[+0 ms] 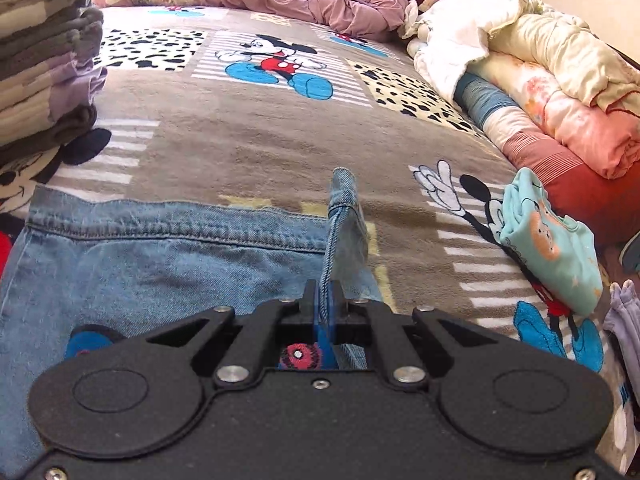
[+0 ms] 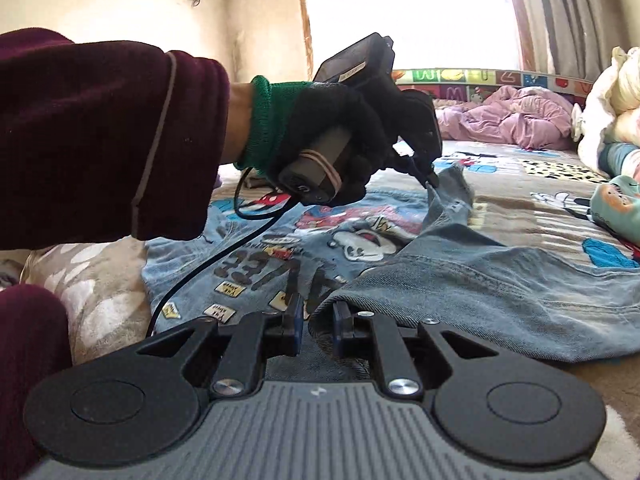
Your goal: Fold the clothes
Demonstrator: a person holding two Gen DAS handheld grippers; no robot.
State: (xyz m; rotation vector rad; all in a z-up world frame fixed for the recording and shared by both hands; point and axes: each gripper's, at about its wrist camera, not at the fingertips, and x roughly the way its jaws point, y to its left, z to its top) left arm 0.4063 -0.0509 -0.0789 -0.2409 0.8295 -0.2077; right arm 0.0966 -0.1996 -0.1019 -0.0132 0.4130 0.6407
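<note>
A child's denim jacket [image 2: 460, 280] lies spread on a bed covered by a Mickey Mouse blanket [image 1: 248, 136], its cartoon-printed panel facing up, as a person works to fold it with a hand-held gripper in each hand. The left hand-held gripper [image 1: 323, 300] is pressed together on a seamed edge of the denim, which stands up out of its jaws; in the right wrist view the same tool, held in a black glove with a green cuff [image 2: 332, 136], pinches that edge clear of the jacket, apparently so the flap can be carried over the printed panel. The right hand-held gripper [image 2: 316, 324] sits at the jacket's near edge with its jaws spread, a rolled fold of denim just beside one pad but not clamped, seemingly placed to take a second hold or to steady the cloth while the other side is turned. Beyond the jacket's far left side, a stack of folded clothes [image 1: 44, 64] rises at the blanket's edge, likely the destination for finished pieces. To the jacket's right a mint-green garment [image 1: 552, 248] lies crumpled and appears still unfolded, with rolled quilts [image 1: 552, 80] farther back on that side. The fold looks early, with most of the jacket still flat.
</note>
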